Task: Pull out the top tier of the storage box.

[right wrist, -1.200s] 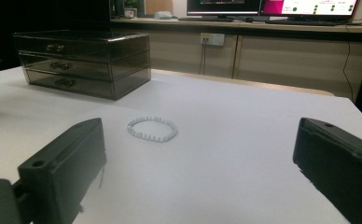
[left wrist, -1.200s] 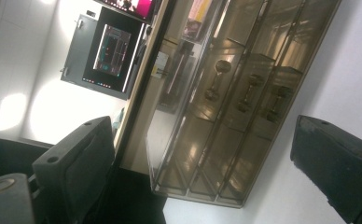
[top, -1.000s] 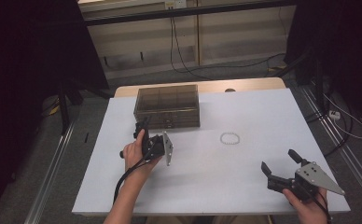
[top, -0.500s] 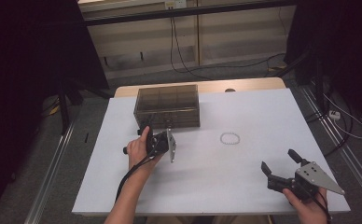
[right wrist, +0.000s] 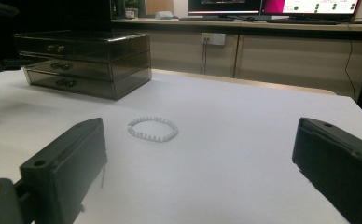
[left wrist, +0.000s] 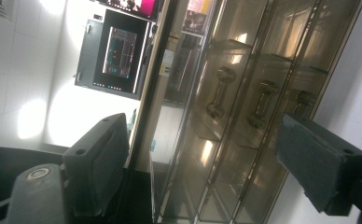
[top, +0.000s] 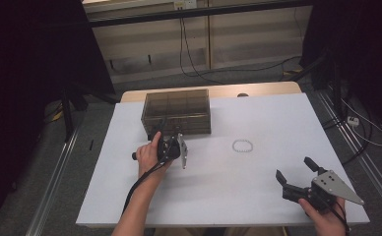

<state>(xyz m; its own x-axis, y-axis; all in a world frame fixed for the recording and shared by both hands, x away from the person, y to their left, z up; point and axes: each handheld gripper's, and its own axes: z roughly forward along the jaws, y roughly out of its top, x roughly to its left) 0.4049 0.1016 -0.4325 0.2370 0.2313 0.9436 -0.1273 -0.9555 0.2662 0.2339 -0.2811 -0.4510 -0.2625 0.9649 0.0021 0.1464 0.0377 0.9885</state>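
A smoked transparent drawer box (top: 176, 110) stands at the back left of the white table (top: 258, 196). My left gripper (top: 168, 137), rolled on its side, sits right at the box's front. In the left gripper view its jaws (left wrist: 207, 163) stand apart and have just been closing a little; the drawer fronts with their small knobs (left wrist: 219, 91) lie ahead, and nothing is pressed between the pads. A white bead bracelet (top: 242, 146) lies mid-table. My right gripper (top: 294, 168) rests open near the front right, aimed at the bracelet (right wrist: 152, 128), well short of it.
The drawer box (right wrist: 83, 63) shows at the far left in the right gripper view. Cables (top: 194, 59) run on the floor behind the table. A metal rail (top: 56, 196) runs along the table's left side, another along the right.
My left hand has edged a little up and to the right, closer to the front of the drawer box. The right gripper and the bracelet have stayed put.
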